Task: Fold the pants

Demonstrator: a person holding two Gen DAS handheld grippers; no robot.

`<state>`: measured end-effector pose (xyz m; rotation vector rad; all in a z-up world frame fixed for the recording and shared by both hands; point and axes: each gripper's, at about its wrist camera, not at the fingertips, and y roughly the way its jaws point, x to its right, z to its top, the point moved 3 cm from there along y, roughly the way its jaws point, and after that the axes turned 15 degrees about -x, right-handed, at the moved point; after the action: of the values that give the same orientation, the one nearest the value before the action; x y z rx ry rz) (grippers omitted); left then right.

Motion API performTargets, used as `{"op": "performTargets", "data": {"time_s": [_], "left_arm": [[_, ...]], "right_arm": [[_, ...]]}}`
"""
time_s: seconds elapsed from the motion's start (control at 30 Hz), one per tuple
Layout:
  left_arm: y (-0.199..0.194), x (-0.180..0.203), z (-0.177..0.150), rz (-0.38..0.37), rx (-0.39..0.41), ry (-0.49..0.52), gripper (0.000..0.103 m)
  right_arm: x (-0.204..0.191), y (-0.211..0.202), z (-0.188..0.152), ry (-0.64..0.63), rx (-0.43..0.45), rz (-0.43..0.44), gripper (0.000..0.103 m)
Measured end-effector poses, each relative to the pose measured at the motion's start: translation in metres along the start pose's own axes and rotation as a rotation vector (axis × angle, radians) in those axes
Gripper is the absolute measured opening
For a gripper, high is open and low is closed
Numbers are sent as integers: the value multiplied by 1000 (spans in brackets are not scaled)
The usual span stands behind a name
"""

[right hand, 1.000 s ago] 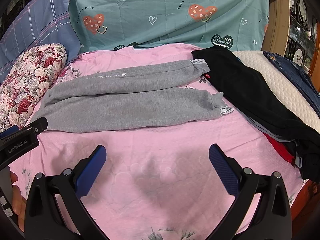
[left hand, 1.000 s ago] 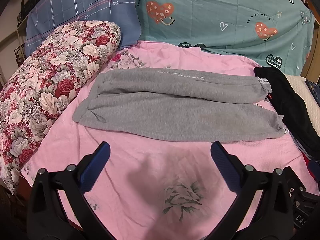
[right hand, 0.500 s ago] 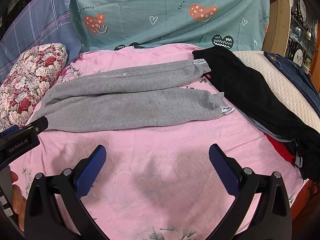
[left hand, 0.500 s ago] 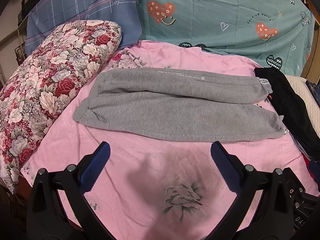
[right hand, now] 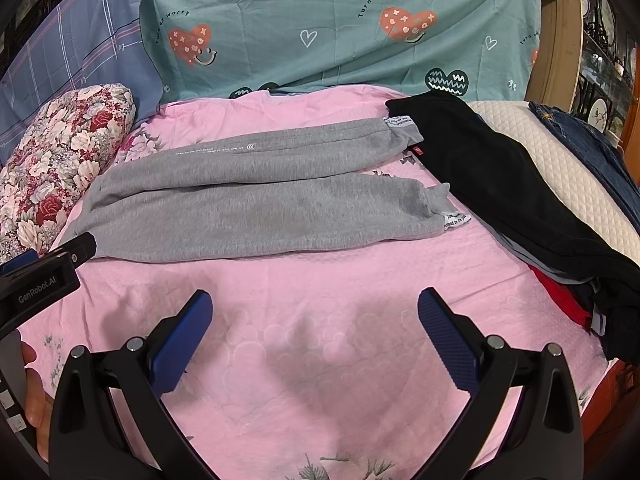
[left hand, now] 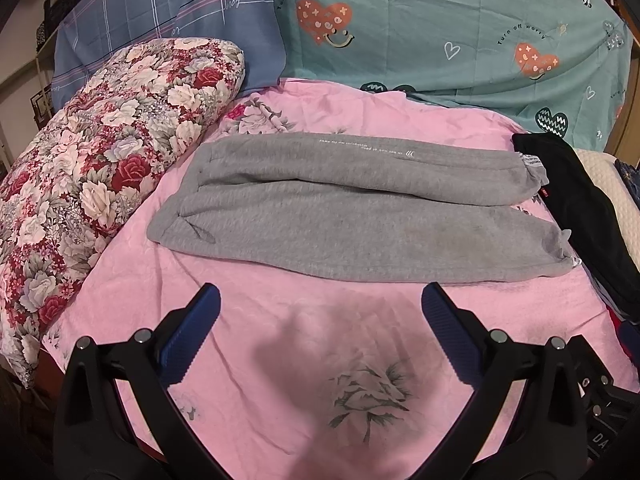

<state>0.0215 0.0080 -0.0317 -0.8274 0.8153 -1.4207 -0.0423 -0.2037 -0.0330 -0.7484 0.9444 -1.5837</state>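
Grey sweatpants (left hand: 352, 216) lie flat across the pink bed sheet (left hand: 280, 360), waist at the left, both legs stretched to the right with cuffs slightly apart. They also show in the right wrist view (right hand: 256, 204). My left gripper (left hand: 320, 300) is open and empty, hovering above the sheet in front of the pants' near edge. My right gripper (right hand: 314, 308) is open and empty, also short of the pants. The left gripper's body (right hand: 40, 276) shows at the left edge of the right wrist view.
A floral pillow (left hand: 92, 184) lies at the left. Teal (left hand: 440, 32) and blue plaid (left hand: 168, 12) pillows stand at the back. A pile of black, red and denim clothes (right hand: 520, 200) lies on the right over a white quilted pad (right hand: 560, 168).
Both grippers have crept very slightly forward; the pants have not moved.
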Motion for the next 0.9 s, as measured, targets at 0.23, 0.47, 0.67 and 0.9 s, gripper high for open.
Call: {"op": "performTargets", "data": {"time_s": [0.23,0.47,0.67,0.9], "left_arm": [[64,-31,11,-87,-215,-89,101],[138,-148,44,-228,-329,-431,100],[177,-192,54,-317,-390,-561,81],[196,-220,73,-375,-351,-659,14]], "right_arm": [[21,27,2,30,-72,-13,102],[52,35,-2,97,-86,-15,102],[75,42,-2,149,-104,-17,102],[108,39,25,153,-132,-6,102]]}}
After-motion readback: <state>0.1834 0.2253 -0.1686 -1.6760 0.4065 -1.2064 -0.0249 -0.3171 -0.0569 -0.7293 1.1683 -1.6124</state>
